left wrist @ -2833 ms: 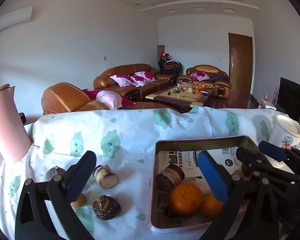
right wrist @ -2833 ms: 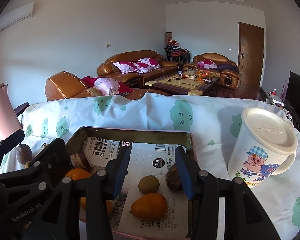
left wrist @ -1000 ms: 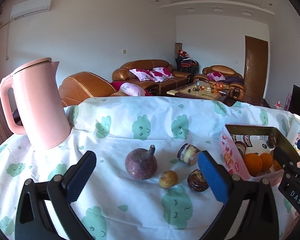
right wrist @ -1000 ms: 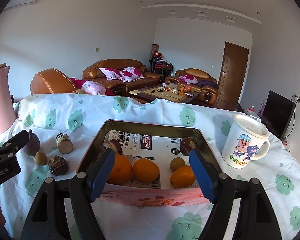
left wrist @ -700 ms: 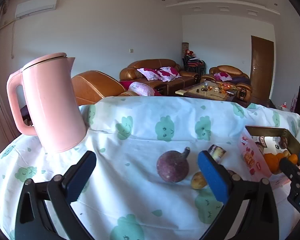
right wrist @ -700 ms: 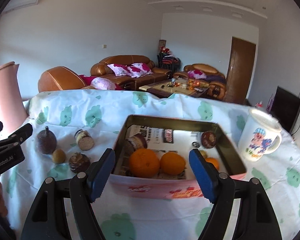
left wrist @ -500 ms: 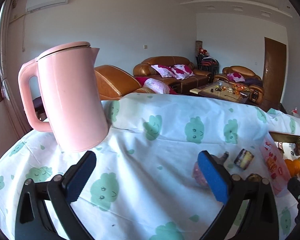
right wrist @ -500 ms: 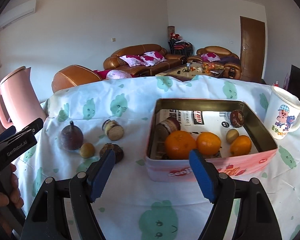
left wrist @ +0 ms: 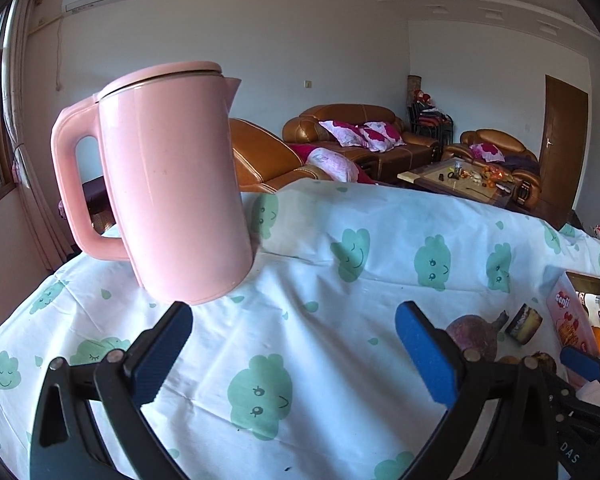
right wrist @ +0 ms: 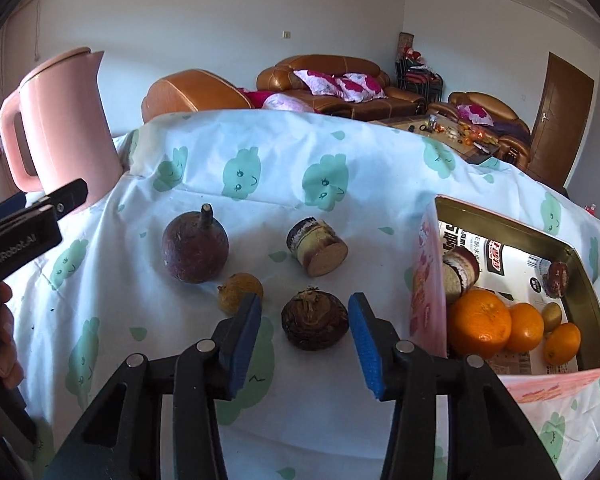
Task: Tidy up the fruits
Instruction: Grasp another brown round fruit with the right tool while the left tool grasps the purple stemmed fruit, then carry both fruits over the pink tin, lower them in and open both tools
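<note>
Four loose fruits lie beside the tin [right wrist: 428, 276] we fill, oranges [right wrist: 480, 324] already inside.
Our right gripper [right wrist: 304, 330] is closing around the dark brown fruit [right wrist: 314, 320] left of the tin, pads not touching; our left gripper [left wrist: 292, 354] gapes empty near the pink kettle [left wrist: 168, 184], on a cloud-print cloth [right wrist: 260, 176], sofas beyond.

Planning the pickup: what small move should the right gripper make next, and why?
Probably ease forward and finish closing: the right gripper is closing with the dark round fruit just ahead between its fingers, pads not yet touching, and the tin waits beside it.
</note>
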